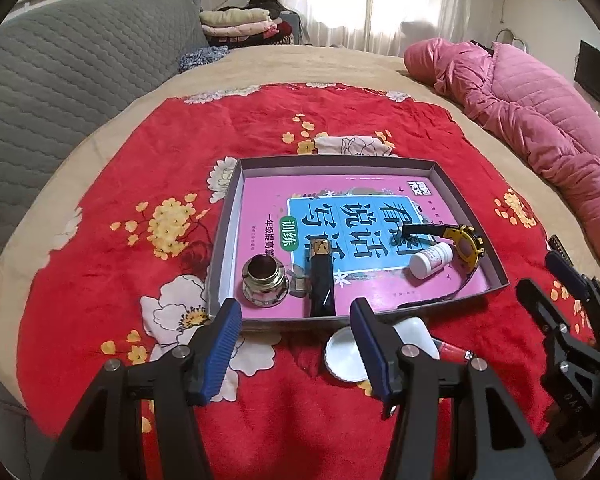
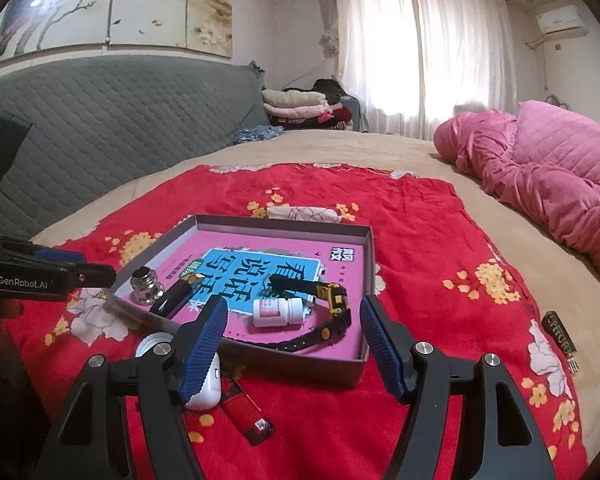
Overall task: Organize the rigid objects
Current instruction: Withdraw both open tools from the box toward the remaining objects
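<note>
Both grippers hover empty with jaws spread: the left gripper [image 1: 296,324] low in the left wrist view, the right gripper [image 2: 294,334] low in its own. Still outside the cardboard tray [image 1: 466,200], at lower centre, lie a white round lid [image 1: 346,354], a white earbud case [image 2: 206,394] and a red lighter [image 2: 246,408]. All look light and rigid. The lid is flat and thin, best pinched across its rim; the glossy case may slip, so grip its flat sides.
</note>
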Tool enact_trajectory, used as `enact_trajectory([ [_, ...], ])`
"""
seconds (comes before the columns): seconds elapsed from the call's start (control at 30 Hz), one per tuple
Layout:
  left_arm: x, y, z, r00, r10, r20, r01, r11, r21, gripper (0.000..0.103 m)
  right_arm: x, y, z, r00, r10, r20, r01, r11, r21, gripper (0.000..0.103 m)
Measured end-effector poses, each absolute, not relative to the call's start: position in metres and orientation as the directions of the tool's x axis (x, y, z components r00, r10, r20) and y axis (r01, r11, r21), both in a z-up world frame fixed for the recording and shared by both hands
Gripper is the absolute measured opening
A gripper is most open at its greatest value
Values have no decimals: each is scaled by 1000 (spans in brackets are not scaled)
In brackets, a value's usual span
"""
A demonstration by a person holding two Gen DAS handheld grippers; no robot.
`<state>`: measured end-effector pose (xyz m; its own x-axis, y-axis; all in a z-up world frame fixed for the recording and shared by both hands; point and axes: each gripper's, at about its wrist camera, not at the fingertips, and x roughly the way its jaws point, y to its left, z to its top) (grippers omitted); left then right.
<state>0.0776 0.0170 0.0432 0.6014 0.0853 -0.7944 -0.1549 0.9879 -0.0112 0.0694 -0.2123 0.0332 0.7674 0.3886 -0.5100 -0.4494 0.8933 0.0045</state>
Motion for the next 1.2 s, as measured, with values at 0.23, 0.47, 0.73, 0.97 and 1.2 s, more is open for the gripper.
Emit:
enact_trajectory([
  [0.23,72,13,53,629,107,-770,-137,990,26,56,61,-215,36,770,378,-514,-442,897,-1,71],
  [0.47,68,12,54,631,105,-769,-126,992,31,56,53,-212,38,765,381,-520,-455,890,-17,71],
  [0.73,65,13,49,617,90,-782,-122,992,17,56,48,-210,39,746,391,-539,-468,884,-7,71],
  [0.97,63,16,39,588,65,-806,-124,992,-10,56,46,-213,36,729,381,-568,-458,889,8,71],
  [1.2,60,13,29,554,23,-832,-101,994,-40,56,48,-215,31,719,362,-594,-447,894,5,71],
])
